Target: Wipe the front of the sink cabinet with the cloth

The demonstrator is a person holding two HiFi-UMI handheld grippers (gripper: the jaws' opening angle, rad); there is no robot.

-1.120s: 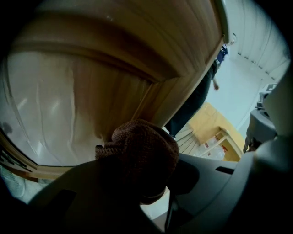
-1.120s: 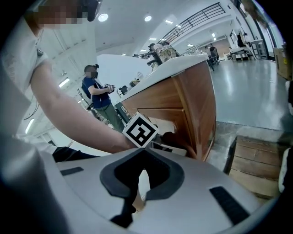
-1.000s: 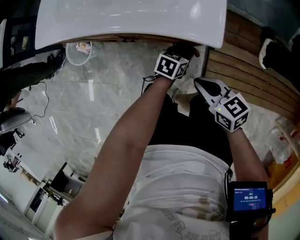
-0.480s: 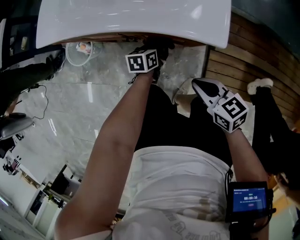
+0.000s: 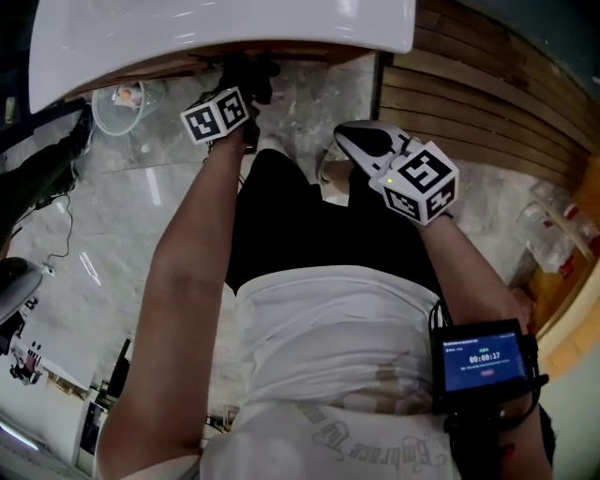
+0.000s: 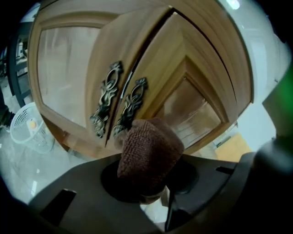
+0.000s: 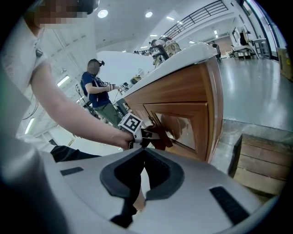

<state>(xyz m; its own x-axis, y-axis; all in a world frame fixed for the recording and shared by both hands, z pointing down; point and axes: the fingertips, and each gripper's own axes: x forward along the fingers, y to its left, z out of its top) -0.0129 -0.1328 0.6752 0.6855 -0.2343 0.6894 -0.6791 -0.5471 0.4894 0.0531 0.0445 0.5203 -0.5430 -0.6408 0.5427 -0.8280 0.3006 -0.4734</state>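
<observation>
A brown knitted cloth (image 6: 149, 155) is bunched between the jaws of my left gripper (image 6: 149, 180), which is shut on it. The cloth sits low on the wooden sink cabinet (image 6: 68, 68), just below the two ornate metal door handles (image 6: 120, 101). In the head view the left gripper (image 5: 246, 75) reaches under the white sink top (image 5: 216, 28). The right gripper view shows the left gripper (image 7: 149, 135) pressing the cloth (image 7: 161, 139) against a door panel of the cabinet (image 7: 183, 93). My right gripper (image 5: 356, 141) hangs shut and holding nothing, back from the cabinet.
A white mesh basket (image 5: 117, 101) stands on the marble floor left of the cabinet. Wooden planks (image 5: 469, 103) lie to the right, with a wooden crate (image 7: 261, 164) nearby. Another person (image 7: 98, 89) stands in the background. A timer device (image 5: 480, 361) is strapped to the right forearm.
My left gripper has slid leftward along the cabinet front with the cloth. The right gripper has stayed near the body, shifting left in the view with the head.
</observation>
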